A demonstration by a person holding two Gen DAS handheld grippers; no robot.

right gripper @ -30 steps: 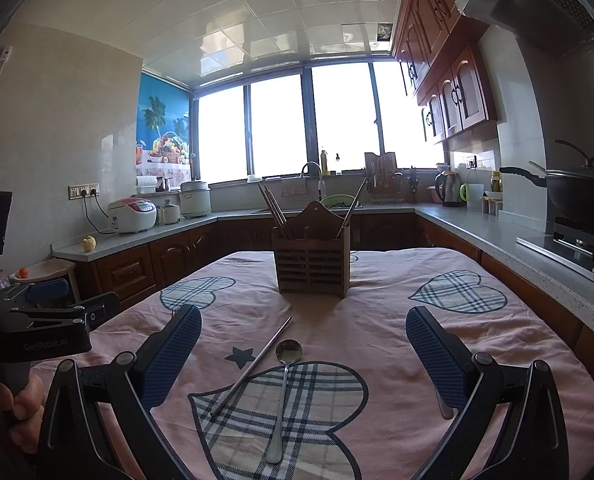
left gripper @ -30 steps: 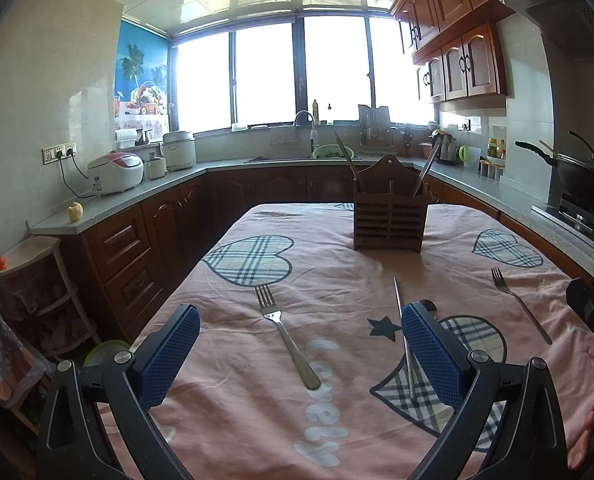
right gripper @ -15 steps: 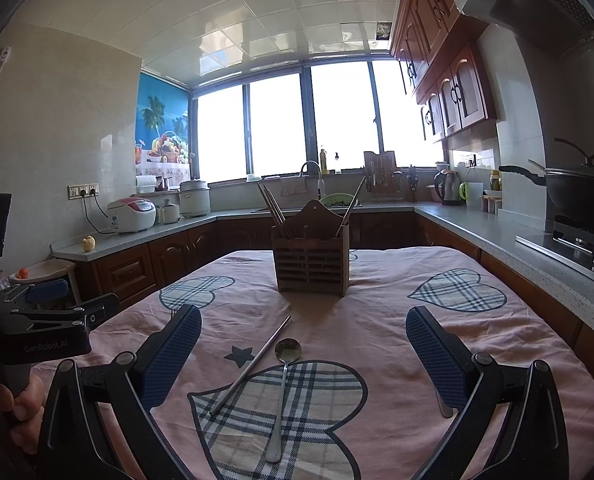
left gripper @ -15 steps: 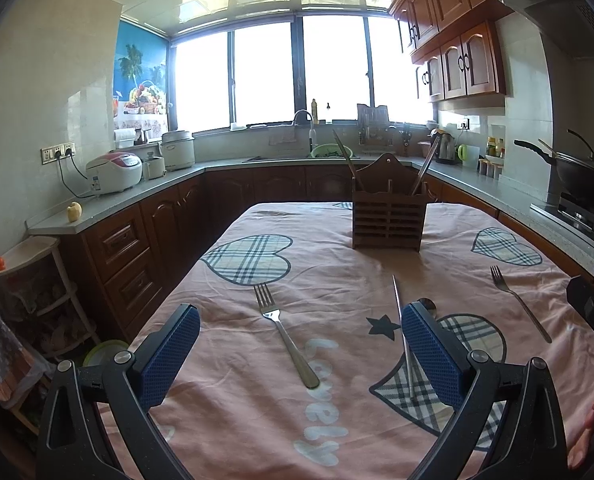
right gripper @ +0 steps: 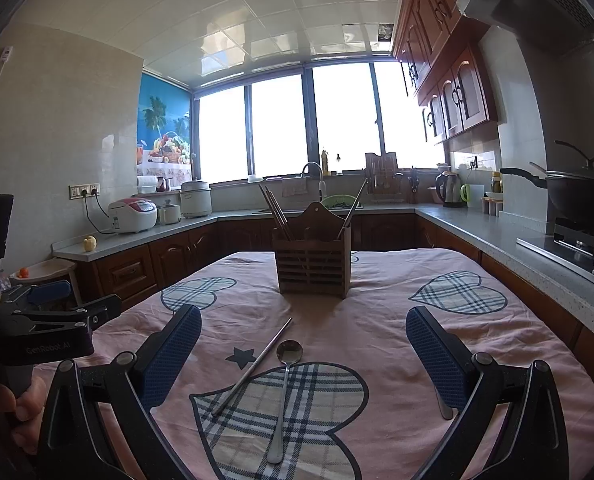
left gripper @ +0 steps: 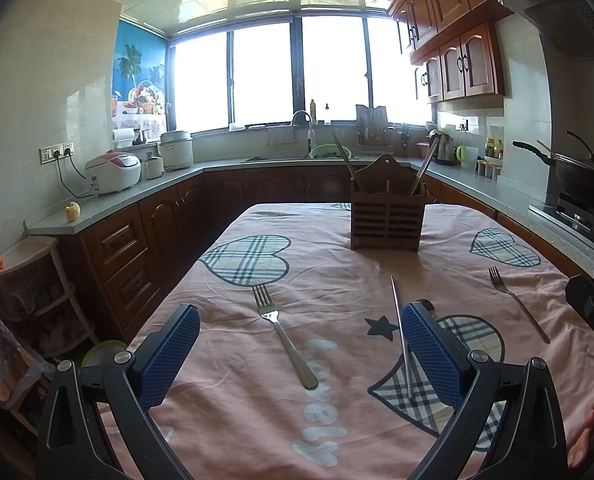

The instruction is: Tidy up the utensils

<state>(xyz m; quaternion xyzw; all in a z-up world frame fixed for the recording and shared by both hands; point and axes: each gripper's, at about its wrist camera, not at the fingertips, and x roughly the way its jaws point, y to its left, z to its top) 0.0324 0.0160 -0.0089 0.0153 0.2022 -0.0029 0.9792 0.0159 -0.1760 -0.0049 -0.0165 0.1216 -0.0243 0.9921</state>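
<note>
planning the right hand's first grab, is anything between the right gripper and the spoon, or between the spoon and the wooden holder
Nothing visible blocks either path. The open right gripper hangs above the spoon; a chopstick lies beside it, apart. Only bare tablecloth reaches the holder.

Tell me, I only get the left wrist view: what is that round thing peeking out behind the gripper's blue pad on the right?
Observer: A spoon. The right wrist view shows it whole, lying flat with its bowl toward the wooden holder.
Operator: Is it touching the metal chopstick?
Observer: It appears not. The chopstick lies just left of it, with a narrow gap beside the bowl.
Operator: Is the other gripper holding anything?
Observer: No. The right gripper is open and empty, with the spoon lying between its fingers in the view.
</note>
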